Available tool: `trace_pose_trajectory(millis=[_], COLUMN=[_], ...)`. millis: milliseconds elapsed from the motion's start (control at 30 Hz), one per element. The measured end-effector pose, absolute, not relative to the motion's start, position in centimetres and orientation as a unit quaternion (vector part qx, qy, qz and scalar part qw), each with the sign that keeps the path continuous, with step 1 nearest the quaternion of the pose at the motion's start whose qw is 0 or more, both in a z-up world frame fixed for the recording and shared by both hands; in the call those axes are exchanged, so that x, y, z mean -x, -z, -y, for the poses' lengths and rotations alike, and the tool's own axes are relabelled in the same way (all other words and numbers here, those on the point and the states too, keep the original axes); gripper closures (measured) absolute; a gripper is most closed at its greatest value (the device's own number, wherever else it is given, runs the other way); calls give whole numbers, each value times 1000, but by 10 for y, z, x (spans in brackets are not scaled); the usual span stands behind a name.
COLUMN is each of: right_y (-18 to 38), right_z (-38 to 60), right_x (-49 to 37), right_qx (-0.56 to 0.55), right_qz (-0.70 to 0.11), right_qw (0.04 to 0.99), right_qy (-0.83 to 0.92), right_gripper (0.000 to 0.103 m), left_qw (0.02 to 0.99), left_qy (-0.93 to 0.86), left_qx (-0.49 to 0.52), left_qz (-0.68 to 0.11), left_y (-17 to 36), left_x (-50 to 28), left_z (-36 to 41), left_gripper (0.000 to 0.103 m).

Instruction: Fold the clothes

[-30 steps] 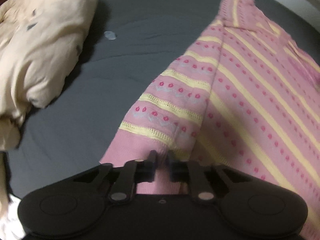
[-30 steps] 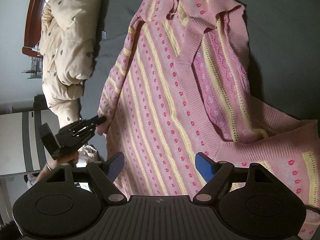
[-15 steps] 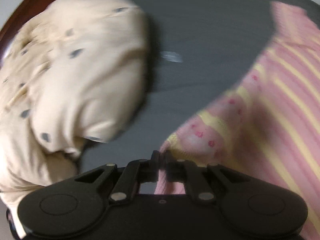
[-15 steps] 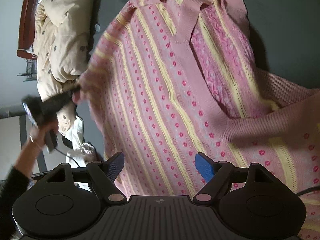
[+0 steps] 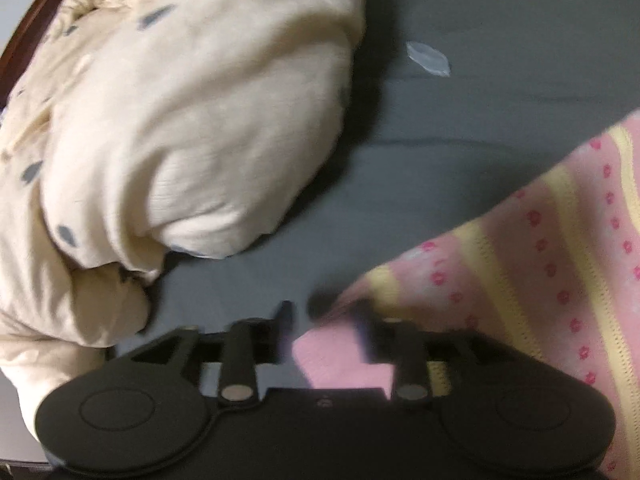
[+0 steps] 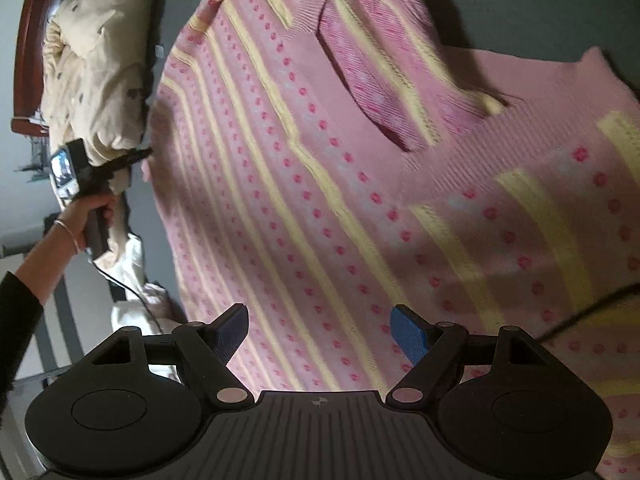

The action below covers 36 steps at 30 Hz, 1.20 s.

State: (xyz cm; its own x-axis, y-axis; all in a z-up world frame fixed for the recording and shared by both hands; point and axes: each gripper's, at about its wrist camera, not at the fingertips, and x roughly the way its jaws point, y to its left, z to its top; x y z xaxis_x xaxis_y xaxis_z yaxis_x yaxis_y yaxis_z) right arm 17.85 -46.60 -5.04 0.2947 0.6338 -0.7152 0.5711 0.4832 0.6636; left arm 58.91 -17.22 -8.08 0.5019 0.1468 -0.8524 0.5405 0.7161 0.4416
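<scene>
A cream quilt (image 5: 172,128) lies beside the sweater (image 6: 320,184). Left gripper (image 5: 324,312) is opening, sweater edge between its jaws; right gripper (image 6: 320,332) gapes empty.

No legible text or labels

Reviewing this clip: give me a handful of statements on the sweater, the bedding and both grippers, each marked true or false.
1. The pink sweater has yellow stripes and small pink dots. True.
2. The right gripper is clamped on the sweater. False: its jaws stand wide apart above the knit, pinching nothing.
3. A cream duvet lies beside the sweater on the dark grey sheet. True.
4. The left gripper is fully shut. False: its jaws are opening, with the sweater's edge between them.
5. The sweater is already folded into a neat square. False: it lies spread out.
</scene>
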Motion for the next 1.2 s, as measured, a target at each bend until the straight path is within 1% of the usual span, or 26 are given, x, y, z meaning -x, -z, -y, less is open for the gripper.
trace_pose_trajectory(millis=[33,100,167,300,400,467,567,600,667,733,833,867,933,967,1100,1200], right_y=[50,49,46,43,42,41,39,38,37,37,39,40,41,42,45,48], right_z=[465,462,460,454,447,438,419,414,402,395,387,384,380,381,372,367], right_x=[-176,-173,-171,-167,-163,-162,-161,-160,-158,-155,-153,-152,-151,-148,-147,-145], right_qx=[-502,-493,-487,-487,-482,-461,-399,-384,-353,-346,-346,-346,-350,-353,-359,-365], right_qz=[-596,-601,-605,-608,-614,-627,-649,-654,-664,-670,-677,-679,-681,-681,-677,-677], right_qw=[626,628,629,625,622,625,642,645,650,646,639,636,633,632,632,630], right_qy=[-26,-32,-37,-45,-56,-66,-87,-95,-109,-117,-118,-118,-114,-114,-112,-107], right_gripper=[25,25,25,25,25,25,25,25,25,25,25,25,25,25,25,25], left_qw=[798,813,823,814,799,785,766,764,781,811,826,825,815,810,804,820], left_qy=[128,134,146,167,178,185,198,199,190,174,138,127,122,119,125,132], left_qx=[-341,-318,-298,-238,-178,-147,-118,-110,-91,-27,101,120,125,127,96,44], left_qz=[-480,-470,-461,-503,-547,-573,-600,-604,-588,-557,-537,-537,-552,-560,-573,-555], left_y=[72,53,33,13,9,11,22,27,31,26,28,32,47,54,70,72], left_x=[-587,-578,-559,-512,-459,-420,-367,-354,-339,-342,-370,-379,-399,-409,-426,-420], left_z=[167,154,135,92,63,50,39,38,34,23,-3,-6,0,4,26,44], left_gripper=[55,45,41,40,40,40,40,40,40,40,40,42,59,64,63,61])
